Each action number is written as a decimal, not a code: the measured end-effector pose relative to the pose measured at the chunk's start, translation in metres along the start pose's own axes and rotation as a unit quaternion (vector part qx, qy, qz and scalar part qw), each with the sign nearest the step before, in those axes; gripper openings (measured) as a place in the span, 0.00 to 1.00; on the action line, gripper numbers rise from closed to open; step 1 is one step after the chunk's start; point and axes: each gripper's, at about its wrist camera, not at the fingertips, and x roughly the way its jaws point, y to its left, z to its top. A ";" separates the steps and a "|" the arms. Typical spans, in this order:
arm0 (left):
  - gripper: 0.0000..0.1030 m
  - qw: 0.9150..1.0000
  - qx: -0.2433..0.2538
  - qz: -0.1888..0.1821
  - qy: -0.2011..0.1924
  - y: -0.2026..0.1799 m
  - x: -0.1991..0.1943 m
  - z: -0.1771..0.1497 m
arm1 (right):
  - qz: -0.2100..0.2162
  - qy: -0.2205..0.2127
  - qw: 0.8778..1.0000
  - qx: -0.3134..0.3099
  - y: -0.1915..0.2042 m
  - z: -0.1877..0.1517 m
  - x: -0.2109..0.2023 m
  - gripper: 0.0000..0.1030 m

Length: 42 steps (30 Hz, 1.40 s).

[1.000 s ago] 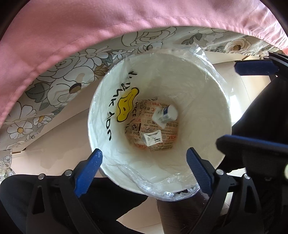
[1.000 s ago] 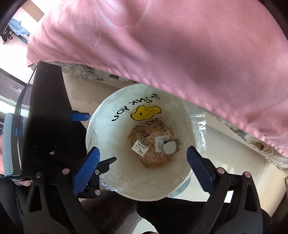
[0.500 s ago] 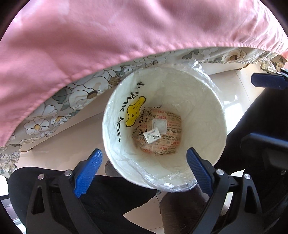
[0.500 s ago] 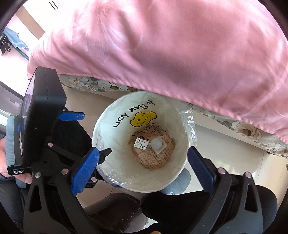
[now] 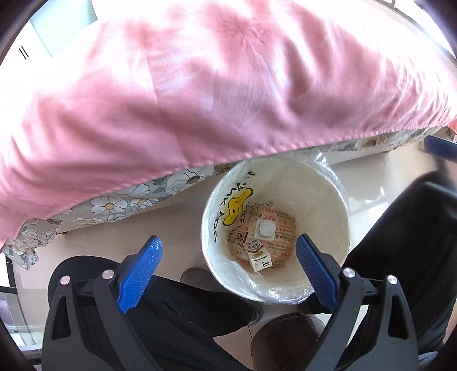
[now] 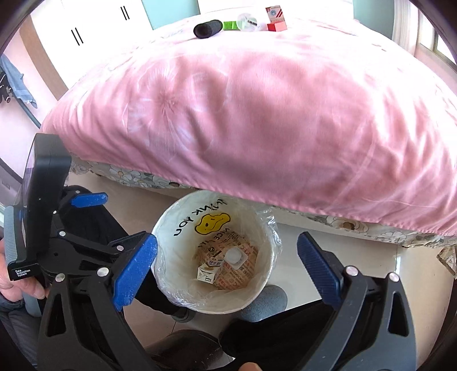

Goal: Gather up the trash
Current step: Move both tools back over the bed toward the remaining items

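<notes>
A white bin [image 5: 320,199] [image 6: 182,274] with a clear liner and a yellow smiley stands on the floor by the bed. Inside lie a printed paper wrapper [image 5: 281,245] [image 6: 245,274], a small milk carton [image 5: 258,255] [image 6: 210,271] and a white cup-shaped piece [image 5: 265,228] [image 6: 234,255]. My left gripper [image 5: 228,265] hangs open above and in front of the bin, with nothing between its blue fingers. My right gripper [image 6: 227,271] is open too, over the bin. Far back on the bed lie a black roll [image 6: 207,28], a green piece [image 6: 230,25], a clear plastic item [image 6: 248,23] and a red box [image 6: 276,18].
A pink quilt [image 6: 271,114] [image 5: 200,85] overhangs the bin, with a floral bed skirt [image 5: 120,202] below it. The person's dark trouser legs and shoes [image 5: 200,314] stand close to the bin. A hand [image 6: 17,285] holds the left gripper's handle. Pale floor tiles [image 6: 357,256] lie to the right.
Both grippers have risen and pulled back from the bin, which now looks smaller. The milk carton and the white piece have settled at the bottom. The far end of the bed has come into view.
</notes>
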 end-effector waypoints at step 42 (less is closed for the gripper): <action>0.93 0.985 -0.066 0.025 -0.159 0.026 -0.068 0.142 | -0.023 -0.116 0.993 0.000 -0.078 0.113 -0.058 0.93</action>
